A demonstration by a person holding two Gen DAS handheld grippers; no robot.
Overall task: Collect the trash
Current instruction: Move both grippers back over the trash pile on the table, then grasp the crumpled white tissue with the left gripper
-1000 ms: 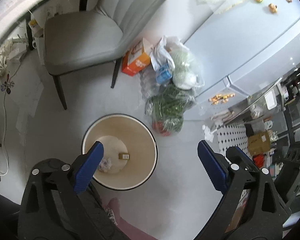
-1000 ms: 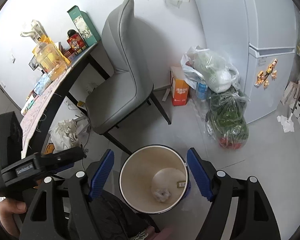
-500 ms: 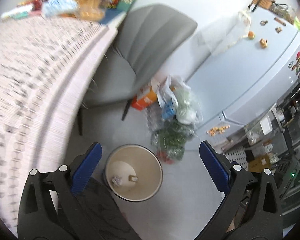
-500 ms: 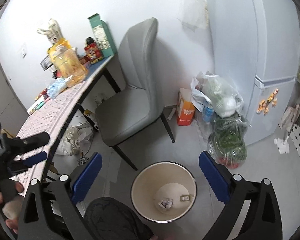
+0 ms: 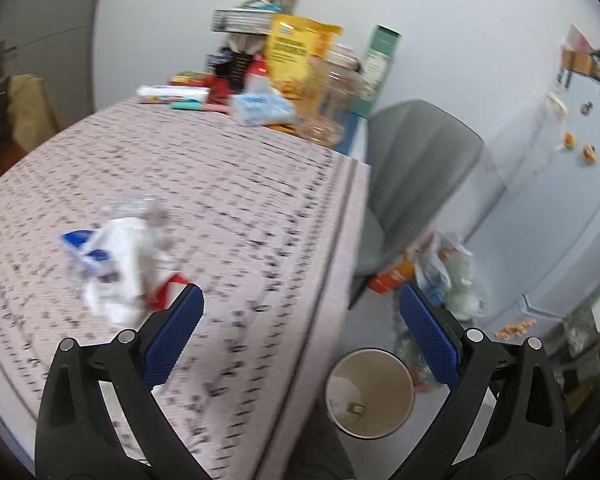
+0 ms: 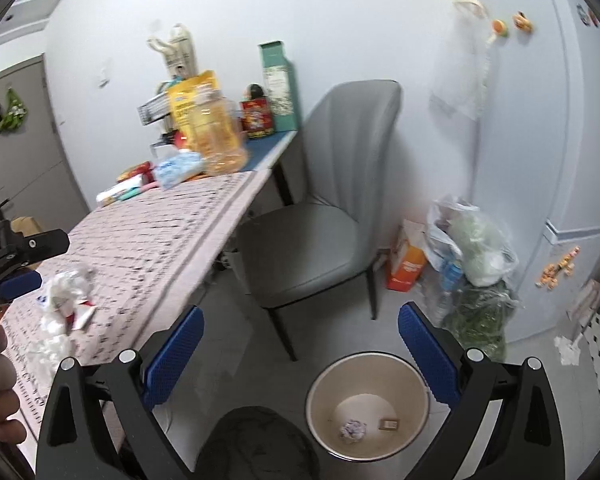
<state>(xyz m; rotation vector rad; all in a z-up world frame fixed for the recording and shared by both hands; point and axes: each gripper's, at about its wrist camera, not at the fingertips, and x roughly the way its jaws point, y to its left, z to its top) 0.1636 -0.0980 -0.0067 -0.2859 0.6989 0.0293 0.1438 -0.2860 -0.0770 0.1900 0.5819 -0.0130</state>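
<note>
In the left wrist view, the left gripper (image 5: 300,336) was held wide and empty above the table (image 5: 228,184), with the crumpled trash (image 5: 120,264) lying on the cloth just beyond its left finger. In the right wrist view, the right gripper (image 6: 300,356), whose jaws had just been opening with nothing between them, was spread wide over the bin (image 6: 320,392), which held a paper wad (image 6: 353,429), while the trash (image 6: 64,300) was seen on the table at left.

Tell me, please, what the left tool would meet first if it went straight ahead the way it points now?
Probably the patterned tablecloth, near the table's edge; the open left tool holds nothing, and the crumpled trash lies off to its left. Blur leaves depth uncertain.
</note>
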